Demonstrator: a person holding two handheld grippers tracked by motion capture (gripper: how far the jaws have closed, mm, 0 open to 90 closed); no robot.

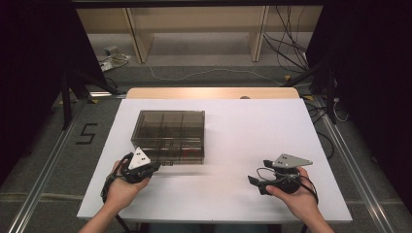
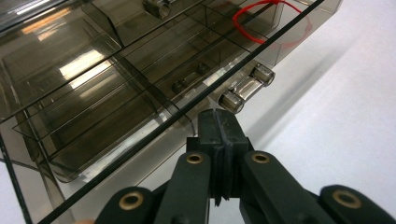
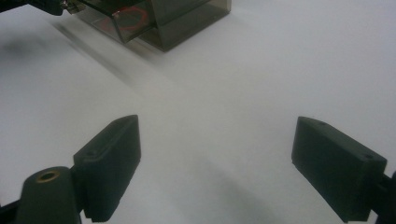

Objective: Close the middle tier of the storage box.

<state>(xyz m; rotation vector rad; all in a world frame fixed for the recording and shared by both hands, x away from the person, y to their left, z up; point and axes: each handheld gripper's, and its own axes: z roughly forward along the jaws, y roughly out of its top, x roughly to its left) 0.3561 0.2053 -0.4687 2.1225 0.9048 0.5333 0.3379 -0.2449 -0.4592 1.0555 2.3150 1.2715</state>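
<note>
The smoky plastic box [image 1: 169,136] is being kept on the white table [image 1: 243,145], on the left side, with its clear latch [image 2: 246,87] facing the person. The box is lying just in front of the left gripper [image 2: 218,122], whose jaws are being pressed tight together with nothing between them, tips right at the lid's front edge beside the latch. The right gripper [image 3: 215,172] is being held wide open and empty, well apart from the box.

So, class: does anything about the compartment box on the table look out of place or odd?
Nothing is damaged or spilled. One oddity: a red loop of cord lies in a corner compartment of the smoked-plastic compartment box. The left gripper, shut, sits at the lid's front edge by a latch.
</note>
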